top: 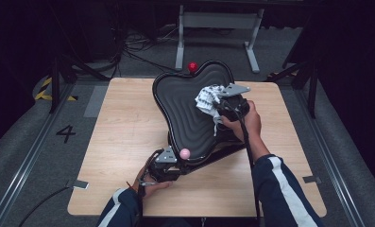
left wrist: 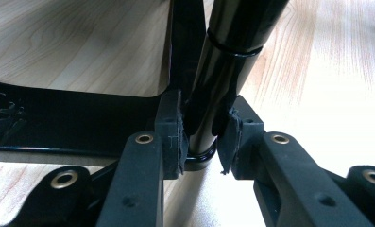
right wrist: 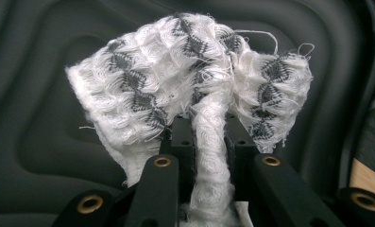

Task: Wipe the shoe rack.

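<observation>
On the left, the left gripper (top: 168,163) sits low at the near edge of the big black seat (top: 185,111), just beside a small pink ball (top: 184,153). Its fingers (left wrist: 173,137) are pinching a shiny black pole (left wrist: 223,71) that stands up between them, one pad pressed on each side. Under the pole and off to both sides of the fingers lies the pale wood worktop (left wrist: 327,71), and a flat black bar (left wrist: 72,123) runs away to the left of the fingers. The seat is tipped up on its side in the middle of the worktop, with wavy lines on its dark face and a red ball (top: 192,66) at its far top edge. On the right, the right gripper (top: 223,105) is up against the seat's face. Its fingers (right wrist: 183,137) are squeezed tight on a white cloth (right wrist: 194,85) with grey diamond shapes. A twisted strip of the cloth runs down between the fingers, and the rest puffs out above and to both sides of them, touching the seat behind.
</observation>
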`<state>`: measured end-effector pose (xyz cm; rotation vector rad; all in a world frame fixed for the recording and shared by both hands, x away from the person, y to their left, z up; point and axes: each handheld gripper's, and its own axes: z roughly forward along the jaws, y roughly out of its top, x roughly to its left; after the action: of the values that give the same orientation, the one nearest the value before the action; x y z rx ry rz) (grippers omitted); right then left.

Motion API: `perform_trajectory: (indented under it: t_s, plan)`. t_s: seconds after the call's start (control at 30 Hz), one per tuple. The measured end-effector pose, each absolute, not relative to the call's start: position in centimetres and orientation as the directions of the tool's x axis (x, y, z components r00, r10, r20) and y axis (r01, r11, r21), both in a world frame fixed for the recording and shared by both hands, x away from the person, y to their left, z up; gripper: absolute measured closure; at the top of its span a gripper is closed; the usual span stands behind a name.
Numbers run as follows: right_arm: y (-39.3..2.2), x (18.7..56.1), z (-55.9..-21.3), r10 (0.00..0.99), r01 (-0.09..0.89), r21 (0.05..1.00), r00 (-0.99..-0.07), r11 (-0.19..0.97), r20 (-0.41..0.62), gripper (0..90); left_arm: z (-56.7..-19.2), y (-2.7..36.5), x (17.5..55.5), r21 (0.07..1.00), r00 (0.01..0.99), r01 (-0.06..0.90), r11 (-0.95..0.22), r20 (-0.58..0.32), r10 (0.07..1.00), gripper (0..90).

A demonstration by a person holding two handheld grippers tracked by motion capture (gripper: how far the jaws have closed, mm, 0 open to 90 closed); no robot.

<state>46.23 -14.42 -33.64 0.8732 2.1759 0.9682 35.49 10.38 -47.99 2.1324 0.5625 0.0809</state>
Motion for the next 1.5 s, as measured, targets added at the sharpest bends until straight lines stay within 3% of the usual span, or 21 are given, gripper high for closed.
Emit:
perform_trajectory:
  t_s: [0.67, 0.9, 1.5]
  plan:
    - [-5.4, 43.1, -33.5, 0.635, 0.191, 0.793, -0.716, 0.578, -0.290, 78.4, -47.9, 10.4, 35.5, 0.788, 0.897, 0.358, -0.501, -0.141, 0.419, 71.4]
    - [-7.1, 44.3, -33.3, 0.656, 0.211, 0.797, -0.700, 0.566, -0.281, 78.6, -47.9, 10.4, 35.5, 0.787, 0.896, 0.360, -0.501, -0.143, 0.420, 71.4]
    - [-16.0, 49.0, -32.9, 0.794, 0.350, 0.788, -0.545, 0.507, -0.269, 78.4, -48.0, 10.4, 35.5, 0.790, 0.894, 0.369, -0.489, -0.158, 0.420, 71.2]
